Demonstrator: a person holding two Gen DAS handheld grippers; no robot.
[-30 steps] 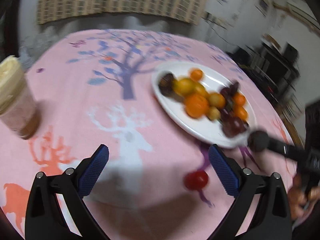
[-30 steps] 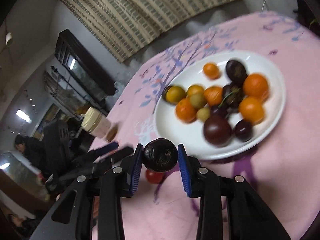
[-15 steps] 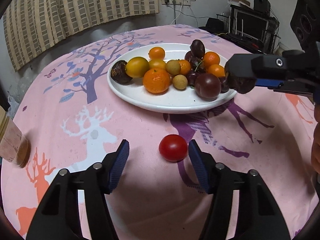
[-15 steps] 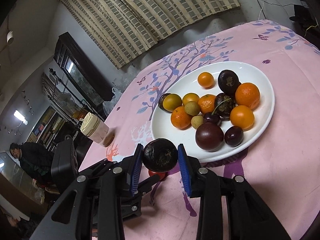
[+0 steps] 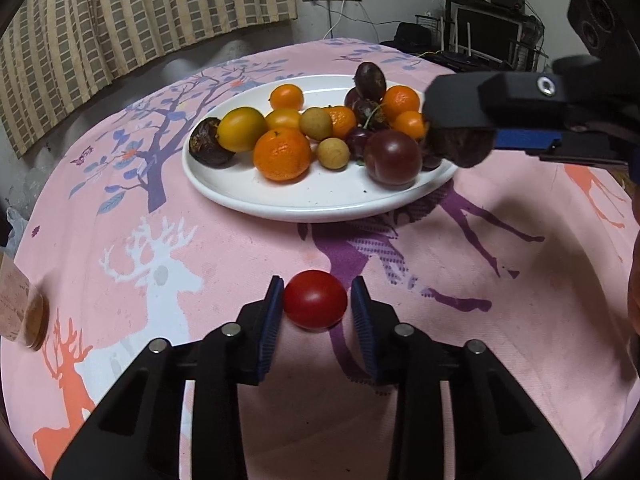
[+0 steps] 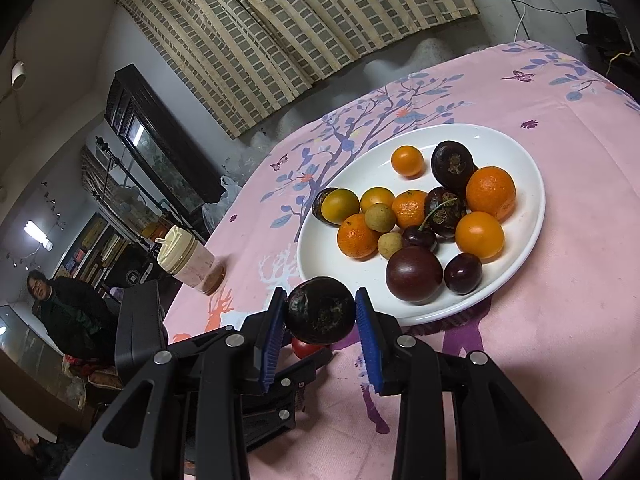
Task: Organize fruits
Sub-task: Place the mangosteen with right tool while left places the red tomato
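A round table under a pink cloth (image 5: 500, 280) printed with deer, before a checked curtain; a white plate (image 5: 320, 200) holds mixed fruit.

The left gripper (image 5: 316, 306) is closing its jaws around a red tomato (image 5: 315, 299) lying on the cloth, one pad touching, the other just beside it. The right gripper (image 6: 320, 312) is clamped on a dark wrinkled fruit (image 6: 320, 309) near the plate's rim. The tomato looks smooth, light and easily bruised; a gentle grip across its middle seems best.

Lidded jar (image 6: 191, 261), perhaps spice, on tablecloth (image 5: 480, 280)

The jar (image 5: 22, 312) is cut off at the left wrist view's edge.
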